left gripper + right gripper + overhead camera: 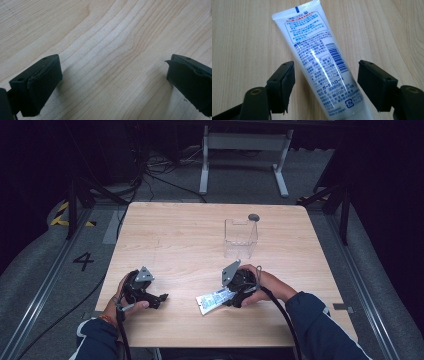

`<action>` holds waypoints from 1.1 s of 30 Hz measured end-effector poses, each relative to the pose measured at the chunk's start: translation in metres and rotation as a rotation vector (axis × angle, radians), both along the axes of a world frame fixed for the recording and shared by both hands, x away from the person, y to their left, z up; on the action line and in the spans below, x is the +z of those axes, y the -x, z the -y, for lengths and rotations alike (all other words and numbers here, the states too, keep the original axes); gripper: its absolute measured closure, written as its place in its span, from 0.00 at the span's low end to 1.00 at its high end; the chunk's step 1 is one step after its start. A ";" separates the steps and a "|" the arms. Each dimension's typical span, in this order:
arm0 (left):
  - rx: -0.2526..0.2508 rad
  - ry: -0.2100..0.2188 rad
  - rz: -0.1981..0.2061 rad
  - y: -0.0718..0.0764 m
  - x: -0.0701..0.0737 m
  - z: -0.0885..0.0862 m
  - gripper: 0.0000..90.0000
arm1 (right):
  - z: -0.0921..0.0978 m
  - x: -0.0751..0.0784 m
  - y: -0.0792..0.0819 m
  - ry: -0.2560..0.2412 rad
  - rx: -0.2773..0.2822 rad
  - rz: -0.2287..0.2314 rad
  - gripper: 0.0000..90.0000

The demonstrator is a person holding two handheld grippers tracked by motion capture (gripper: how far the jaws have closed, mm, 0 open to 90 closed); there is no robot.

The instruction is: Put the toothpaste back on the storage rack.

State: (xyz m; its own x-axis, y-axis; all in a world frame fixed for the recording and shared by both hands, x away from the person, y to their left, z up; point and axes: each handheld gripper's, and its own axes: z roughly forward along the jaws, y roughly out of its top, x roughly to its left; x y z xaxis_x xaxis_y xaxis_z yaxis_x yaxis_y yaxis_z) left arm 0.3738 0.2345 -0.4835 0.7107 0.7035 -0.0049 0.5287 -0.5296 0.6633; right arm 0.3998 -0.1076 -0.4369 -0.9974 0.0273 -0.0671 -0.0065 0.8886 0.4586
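Observation:
A white tube with blue and red print (317,55) lies flat on the wooden table (175,235). In the high view the tube (212,300) sits near the front edge, just left of my right hand. My right gripper (325,83) is open, its jaws standing either side of the tube's lower half without touching it. The right gripper (234,292) points left and down in the high view. My left gripper (161,298) rests at the front left, apart from the tube. In its own view the left gripper (112,80) is open over bare wood.
A clear plastic box (240,238) stands upright on the table behind my right hand. A small dark round object (253,217) lies just beyond it. White table legs (245,155) and cables (150,170) are on the floor past the far edge.

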 end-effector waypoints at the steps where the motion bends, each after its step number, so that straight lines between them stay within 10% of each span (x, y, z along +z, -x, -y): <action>1: 0.000 0.000 0.000 0.000 0.000 0.000 0.00 | -0.001 -0.001 0.000 0.007 -0.002 0.006 0.35; 22: -0.001 -0.001 0.000 0.000 0.000 0.000 0.00 | -0.031 -0.014 0.001 0.099 0.083 -0.013 0.35; 33: 0.000 -0.001 0.000 0.000 0.000 0.000 0.00 | -0.037 -0.009 0.001 0.174 0.112 -0.048 0.56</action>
State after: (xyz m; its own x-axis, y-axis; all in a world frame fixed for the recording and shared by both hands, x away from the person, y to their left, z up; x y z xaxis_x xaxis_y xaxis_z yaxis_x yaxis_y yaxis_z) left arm 0.3738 0.2346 -0.4836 0.7109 0.7032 -0.0040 0.5283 -0.5303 0.6631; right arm 0.3986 -0.0703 -0.4456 -0.9957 -0.0918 -0.0136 -0.0916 0.9494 0.3004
